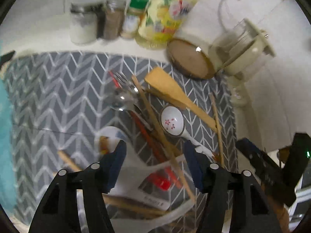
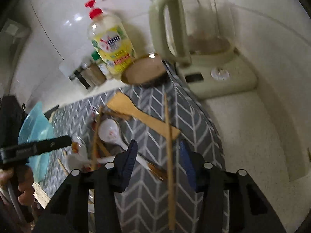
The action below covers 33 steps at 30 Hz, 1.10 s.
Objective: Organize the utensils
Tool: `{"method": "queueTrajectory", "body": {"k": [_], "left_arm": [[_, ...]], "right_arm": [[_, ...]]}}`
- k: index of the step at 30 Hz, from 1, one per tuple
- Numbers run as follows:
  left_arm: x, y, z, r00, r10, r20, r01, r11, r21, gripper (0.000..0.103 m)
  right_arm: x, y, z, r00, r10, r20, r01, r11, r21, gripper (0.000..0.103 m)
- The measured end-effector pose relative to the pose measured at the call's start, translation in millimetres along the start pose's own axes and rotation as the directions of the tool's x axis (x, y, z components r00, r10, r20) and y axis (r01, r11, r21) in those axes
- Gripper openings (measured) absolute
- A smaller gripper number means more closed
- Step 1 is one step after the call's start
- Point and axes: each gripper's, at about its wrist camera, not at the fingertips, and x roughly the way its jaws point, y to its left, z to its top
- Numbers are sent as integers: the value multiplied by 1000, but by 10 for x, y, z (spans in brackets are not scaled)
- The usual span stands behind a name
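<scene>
A heap of utensils lies on a grey herringbone mat [image 1: 58, 97]: a wooden spatula [image 1: 175, 95], a white ceramic spoon with pink flowers [image 1: 172, 121], a metal fork [image 1: 124, 83], a metal spoon [image 1: 122, 101], wooden chopsticks [image 1: 155, 120] and red-handled pieces [image 1: 147, 136]. My left gripper [image 1: 155, 149] hovers open over the near end of the heap, its pads touching nothing. In the right wrist view, my right gripper [image 2: 158, 147] is open above the mat [image 2: 147, 194], and a single chopstick [image 2: 169, 155] lies between its fingers, not pinched. The spatula [image 2: 140, 114] and the flowered spoon [image 2: 109, 131] lie beyond.
Against the back wall stand a yellow dish soap bottle [image 2: 110, 44], spice jars [image 1: 81, 27] and a cream kettle on its base [image 2: 204, 29]. A round wooden lid [image 2: 143, 71] sits at the mat's far edge. A blue bowl [image 2: 37, 132] is at the left. White counter [image 2: 252, 136] lies on the right.
</scene>
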Motion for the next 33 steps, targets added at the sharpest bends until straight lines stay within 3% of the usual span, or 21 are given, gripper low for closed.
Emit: {"method": "queueTrajectory", "body": {"k": [3,6,8,9,11,16,17,18,19,25,33], "left_arm": [[204,-99,-2,999,31,-33,-31,1000,4,55],[316,-144,-45,998,25,-62,-25,1000,2,39],[407,-149,-84,995,23,-95,-23,1000,-5,19],[437,-154,-94,995,29,-99,-30,1000,-9,14],[426,-116,-109,995,17,-100,-20,999,-28,10],[282,-22,-128,997,18,-81,-21,999,-44,7],[245,-8,-135,997,15,-76,-19,999,-44,7],[210,-7,-139,997,18,-73,-21,999,-42,7],[160,0,-145,998,15,-65,-18,999,-43,7],[-300,4,-157,1000,-19,4,19,1000,-19,7],[-958,205,-67,992,-46,117,45,999,9,7]], "right_arm": [[80,-100,-33,1000,11,-19,-11,1000,-9,46],[111,-148,-47,1000,19,-19,-20,999,-35,46],[163,-173,-55,1000,16,-25,-17,998,-52,41],[225,-168,-66,999,15,-38,-17,998,-61,35],[316,-156,-70,998,14,-56,-18,997,-69,34],[468,-33,-132,997,-63,-34,56,984,-167,29],[480,17,-147,995,-94,-15,89,975,-204,15],[486,41,-161,992,-126,-1,123,966,-227,8],[484,43,-167,991,-135,3,132,965,-225,8],[196,-68,-125,999,-34,18,35,998,-44,8],[-323,575,104,988,104,114,-99,994,-52,8]]}}
